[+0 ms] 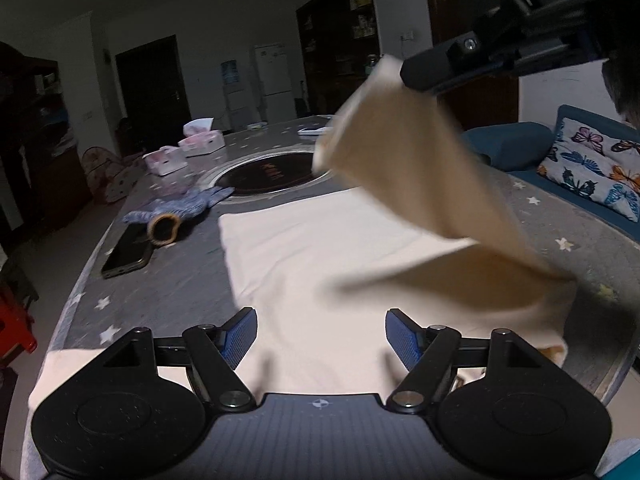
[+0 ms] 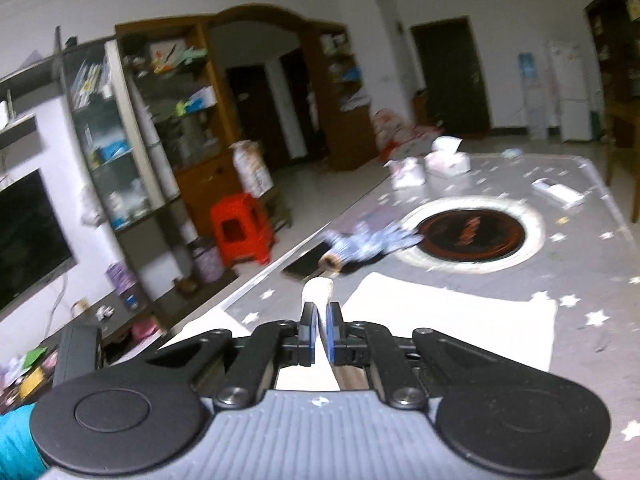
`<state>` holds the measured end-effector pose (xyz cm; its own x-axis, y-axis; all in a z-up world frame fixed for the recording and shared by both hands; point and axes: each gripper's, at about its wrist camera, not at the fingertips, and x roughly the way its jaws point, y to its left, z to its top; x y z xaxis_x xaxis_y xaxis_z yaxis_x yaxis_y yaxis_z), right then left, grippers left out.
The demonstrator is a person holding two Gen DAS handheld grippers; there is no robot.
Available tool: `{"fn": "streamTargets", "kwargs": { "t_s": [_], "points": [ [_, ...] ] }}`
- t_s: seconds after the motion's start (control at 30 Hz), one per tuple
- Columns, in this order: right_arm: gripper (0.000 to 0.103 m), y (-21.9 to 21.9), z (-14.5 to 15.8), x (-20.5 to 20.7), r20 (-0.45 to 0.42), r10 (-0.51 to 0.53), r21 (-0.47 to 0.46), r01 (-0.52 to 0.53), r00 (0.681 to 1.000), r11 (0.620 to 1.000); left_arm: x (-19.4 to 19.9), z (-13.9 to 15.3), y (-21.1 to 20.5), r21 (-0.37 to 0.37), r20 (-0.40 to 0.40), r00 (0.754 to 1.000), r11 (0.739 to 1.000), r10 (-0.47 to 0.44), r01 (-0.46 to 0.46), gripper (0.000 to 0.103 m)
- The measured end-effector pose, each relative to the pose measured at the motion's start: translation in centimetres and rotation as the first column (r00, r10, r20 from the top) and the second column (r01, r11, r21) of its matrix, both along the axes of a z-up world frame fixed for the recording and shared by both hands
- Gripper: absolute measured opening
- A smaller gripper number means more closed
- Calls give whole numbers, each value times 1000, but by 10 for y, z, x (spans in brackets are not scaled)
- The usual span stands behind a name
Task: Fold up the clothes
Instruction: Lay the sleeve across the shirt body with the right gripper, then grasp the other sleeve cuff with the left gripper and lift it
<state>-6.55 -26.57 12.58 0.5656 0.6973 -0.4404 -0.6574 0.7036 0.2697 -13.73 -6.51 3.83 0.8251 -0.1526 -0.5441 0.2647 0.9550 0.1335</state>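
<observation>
Left gripper [image 1: 321, 338] wide over cream garment [image 1: 304, 248], right gripper [image 2: 319, 334] pinching its lifted edge.

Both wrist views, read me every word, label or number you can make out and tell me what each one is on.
"DAS": on the black body of the right gripper, at the top right of the left wrist view.
Orange characters on the round black cooktop set in the table: too blurred to read.
Packages on the shelves: too small to read.

A phone [image 1: 127, 252] and a blue glove [image 1: 180, 208] crowd the tabletop's [image 1: 180, 292] left edge. The round inset plate [image 1: 272, 176] fills the middle, tissue boxes [image 1: 202, 142] beyond it. Bare tabletop runs between the phone and the cream cloth [image 1: 320, 264].
</observation>
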Motion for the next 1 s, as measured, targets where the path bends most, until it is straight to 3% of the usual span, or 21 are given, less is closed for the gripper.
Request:
{"fn": "streamTargets", "kwargs": {
  "t_s": [0.13,0.3,0.4,0.6,0.7,0.9,1.0],
  "points": [
    [9,1,0,0,2,13,-7,-13,1000,1000,0,-2,7,-1,-2,1000,1000,13,-13,74],
    [23,-21,-1,4,13,-50,-60,51,999,997,4,-1,6,-11,-4,1000,1000,-9,9,73],
    [26,-41,-10,8,11,-112,-121,112,994,986,9,-2,2,-16,-9,1000,1000,-25,25,64],
    [26,-82,-45,21,-7,-257,-276,245,966,929,20,-8,-7,-26,-35,998,998,-56,55,41],
    [26,-84,-66,23,-32,-248,-318,225,968,921,22,-11,-11,-14,-47,997,998,-67,66,37],
    [24,-57,-88,14,7,-146,-391,137,989,910,26,-19,-10,12,-83,995,999,-48,49,37],
    [24,-48,-102,16,6,-137,-447,125,991,886,27,-21,-4,11,-99,995,999,-29,30,37]
  ]
}}
